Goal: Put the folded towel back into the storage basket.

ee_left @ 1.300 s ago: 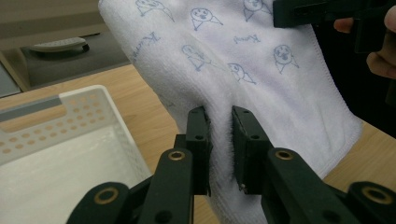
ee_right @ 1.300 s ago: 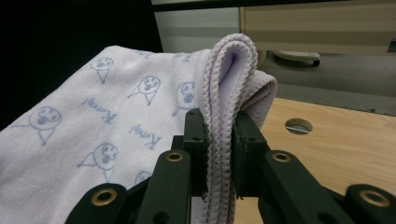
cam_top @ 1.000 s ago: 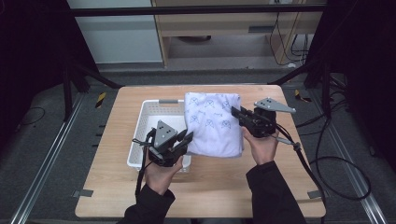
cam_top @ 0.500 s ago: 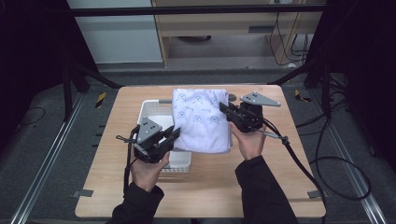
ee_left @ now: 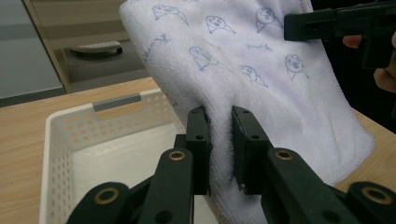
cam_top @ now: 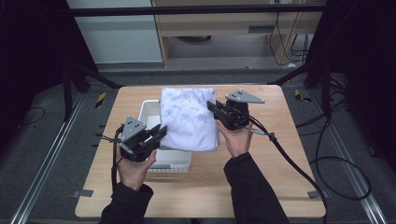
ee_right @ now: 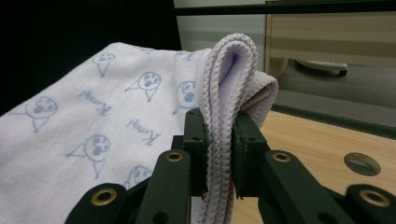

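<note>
Pinching the fluffy printed towel (cam_top: 189,119) between them, left gripper (cam_top: 156,134) and right gripper (cam_top: 212,107) clamp its folded terry edges.

The table (cam_top: 289,186) has a light wooden top with rounded corners and rests on a dark grey floor (cam_top: 42,140). Two metal rails run along the floor, one (cam_top: 51,158) at the left of the table and one (cam_top: 345,158) at the right. Small grey tape patches sit near the table's front corners, one (cam_top: 80,193) at the left and one (cam_top: 314,194) at the right. A yellow-and-black striped marker (cam_top: 101,99) lies on the floor beyond the left edge. Black cables (cam_top: 336,163) loop over the floor at the right. Behind the table stands a pale wooden cabinet (cam_top: 224,28), and a light grey panel (cam_top: 116,32) stands to its left.
</note>
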The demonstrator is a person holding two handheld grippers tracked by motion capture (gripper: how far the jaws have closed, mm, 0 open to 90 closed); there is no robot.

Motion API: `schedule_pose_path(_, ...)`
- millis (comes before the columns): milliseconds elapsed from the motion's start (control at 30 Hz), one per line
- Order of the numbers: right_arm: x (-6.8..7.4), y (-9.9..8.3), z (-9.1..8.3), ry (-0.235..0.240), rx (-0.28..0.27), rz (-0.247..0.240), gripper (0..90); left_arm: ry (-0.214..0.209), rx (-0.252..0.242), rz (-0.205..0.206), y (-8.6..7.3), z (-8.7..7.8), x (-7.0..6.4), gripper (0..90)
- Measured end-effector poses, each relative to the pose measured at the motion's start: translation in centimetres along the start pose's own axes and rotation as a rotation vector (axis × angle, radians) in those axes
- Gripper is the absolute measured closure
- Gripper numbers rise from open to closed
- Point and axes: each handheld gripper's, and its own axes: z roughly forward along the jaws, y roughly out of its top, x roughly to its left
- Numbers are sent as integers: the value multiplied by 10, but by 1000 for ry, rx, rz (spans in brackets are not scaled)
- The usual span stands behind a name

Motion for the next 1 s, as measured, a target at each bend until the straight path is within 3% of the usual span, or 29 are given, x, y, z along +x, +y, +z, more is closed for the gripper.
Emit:
schedule_pose_path(800,35,3,48,33,34,-30,786,59,19,-38,-15,-14,47,767)
schedule_pose_path(1000,38,-2,61,44,40,-14,786,72,29,-44,-18,-15,54,768)
